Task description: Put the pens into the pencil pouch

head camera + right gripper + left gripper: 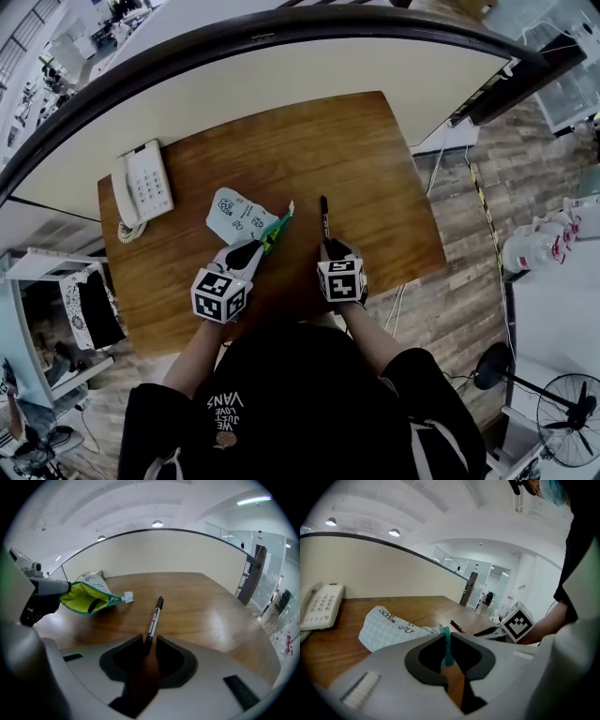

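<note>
The pouch is held open by the left gripper, clamped on its zipper edge (a dark thing inside may be a pen). One pen lies to its right, its near end between the right gripper's narrowly parted jaws, apparently unclamped; it remains to be put in.

My left gripper clamps the pouch, aimed at one o'clock. My right gripper, jaws parted round the pen, aims at twelve.
</note>
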{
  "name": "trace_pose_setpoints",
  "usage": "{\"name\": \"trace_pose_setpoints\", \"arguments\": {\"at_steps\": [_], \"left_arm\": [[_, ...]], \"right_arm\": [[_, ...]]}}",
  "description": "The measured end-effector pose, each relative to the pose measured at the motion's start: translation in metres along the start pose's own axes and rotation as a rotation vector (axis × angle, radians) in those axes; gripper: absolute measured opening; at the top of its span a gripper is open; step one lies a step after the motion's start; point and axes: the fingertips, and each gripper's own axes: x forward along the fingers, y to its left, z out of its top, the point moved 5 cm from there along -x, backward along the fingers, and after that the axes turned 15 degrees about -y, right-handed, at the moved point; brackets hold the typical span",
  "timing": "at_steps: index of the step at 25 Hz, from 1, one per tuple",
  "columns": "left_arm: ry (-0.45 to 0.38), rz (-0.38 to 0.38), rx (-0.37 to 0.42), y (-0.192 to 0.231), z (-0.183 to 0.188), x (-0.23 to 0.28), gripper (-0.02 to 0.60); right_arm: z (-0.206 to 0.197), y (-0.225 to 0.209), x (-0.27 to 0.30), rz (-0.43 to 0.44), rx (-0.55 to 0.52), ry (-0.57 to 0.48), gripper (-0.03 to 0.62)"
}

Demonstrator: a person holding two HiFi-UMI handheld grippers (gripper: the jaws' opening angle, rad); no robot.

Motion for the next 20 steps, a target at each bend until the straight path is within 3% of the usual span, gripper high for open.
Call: {"name": "trace_pose_setpoints", "arguments": {"at_steps": [7,9,14,20], "left_arm": [[0.008,-0.003,0.002,0.0,-0.002,-0.002,0.046],[0.006,-0.003,0.001,0.001,-0.001,-0.002,0.046],[-0.001,-0.004,-0.005,0.001,0.0,-0.001,0.046],[-0.013,-0.006,-0.015,0.003,0.002,0.005,0.046]], "right_arm": [[0.002,0.001,0.001,0.001,-0.026,0.0,0.043],[0.003,0.0,0.0,0.018,0.045,-0.008,0.043],[0.006,0.0,-0.017,0.086,0.365,-0.065,0.041],[0.012,0.013,-0.04,0.153,0.398,-0.091,0.041]]}}
